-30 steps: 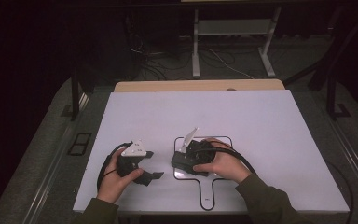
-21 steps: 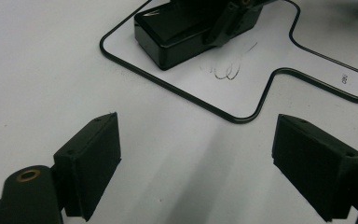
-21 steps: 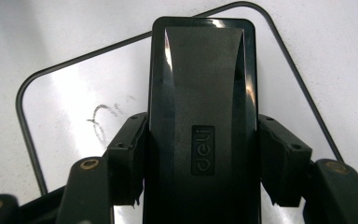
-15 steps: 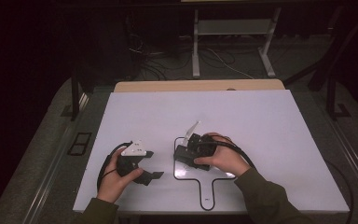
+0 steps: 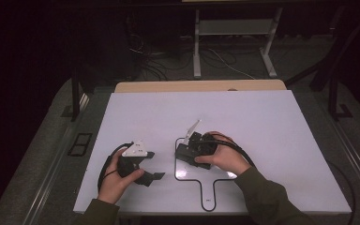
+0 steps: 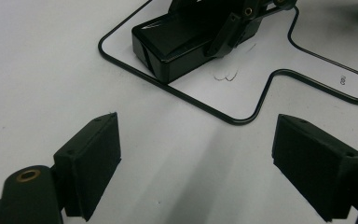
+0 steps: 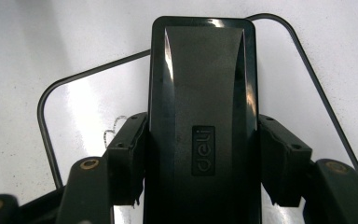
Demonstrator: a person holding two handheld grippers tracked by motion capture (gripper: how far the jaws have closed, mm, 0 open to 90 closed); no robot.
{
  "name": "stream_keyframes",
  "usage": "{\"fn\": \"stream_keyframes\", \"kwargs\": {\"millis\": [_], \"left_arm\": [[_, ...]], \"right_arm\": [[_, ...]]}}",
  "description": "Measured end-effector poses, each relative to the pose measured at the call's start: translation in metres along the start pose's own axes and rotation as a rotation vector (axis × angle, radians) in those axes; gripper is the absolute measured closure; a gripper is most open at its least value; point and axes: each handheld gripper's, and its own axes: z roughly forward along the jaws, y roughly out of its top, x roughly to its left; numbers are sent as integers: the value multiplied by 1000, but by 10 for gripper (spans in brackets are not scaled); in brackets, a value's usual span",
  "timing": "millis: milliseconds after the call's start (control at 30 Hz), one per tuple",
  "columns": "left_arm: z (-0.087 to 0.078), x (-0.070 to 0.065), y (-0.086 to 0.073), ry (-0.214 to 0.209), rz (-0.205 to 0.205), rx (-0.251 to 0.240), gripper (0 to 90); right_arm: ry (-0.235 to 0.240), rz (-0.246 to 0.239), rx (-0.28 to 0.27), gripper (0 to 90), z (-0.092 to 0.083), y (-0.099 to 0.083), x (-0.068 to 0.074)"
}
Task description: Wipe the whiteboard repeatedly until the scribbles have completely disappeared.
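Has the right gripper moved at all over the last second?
Yes, slightly. In the high view the right gripper, shut on the glossy black rectangular box, has shifted a little left within the black paddle-shaped outline drawn on the white table.

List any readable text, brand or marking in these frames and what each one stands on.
"deli": raised on the top of the black box clamped in the right tongs.
Small print beside the black outline on the white table, near its handle-shaped end: too small to read.
Faint pen scribble inside the outline: not legible.
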Motion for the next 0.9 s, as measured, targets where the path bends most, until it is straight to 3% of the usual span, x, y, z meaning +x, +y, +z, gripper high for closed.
{"fn": "stream_keyframes", "kwargs": {"millis": [133, 300, 367, 433, 533, 633, 733, 900], "left_arm": [[0, 0, 0, 2, 1, -1, 146], [0, -1, 1, 5, 3, -1, 146], [0, -1, 1, 5, 2, -3, 146], [0, -1, 1, 5, -1, -3, 147], [0, -1, 1, 3, -4, -4, 147], [0, -1, 0, 2, -5, -3, 147], [0, -1, 1, 2, -2, 1, 146], [0, -1, 1, 6, 6, 3, 147]], "right_arm": [[27, -42, 9, 386, -1, 1, 16], [95, -89, 3, 385, -1, 1, 35], [89, -82, 3, 385, -1, 2, 33], [39, -63, 9, 385, 1, 4, 25], [1, -31, 11, 385, 3, 6, 13], [-16, -34, 16, 384, 4, 7, 7], [-2, -37, 18, 384, 3, 7, 16], [46, -96, 17, 385, 1, 4, 34]]}}
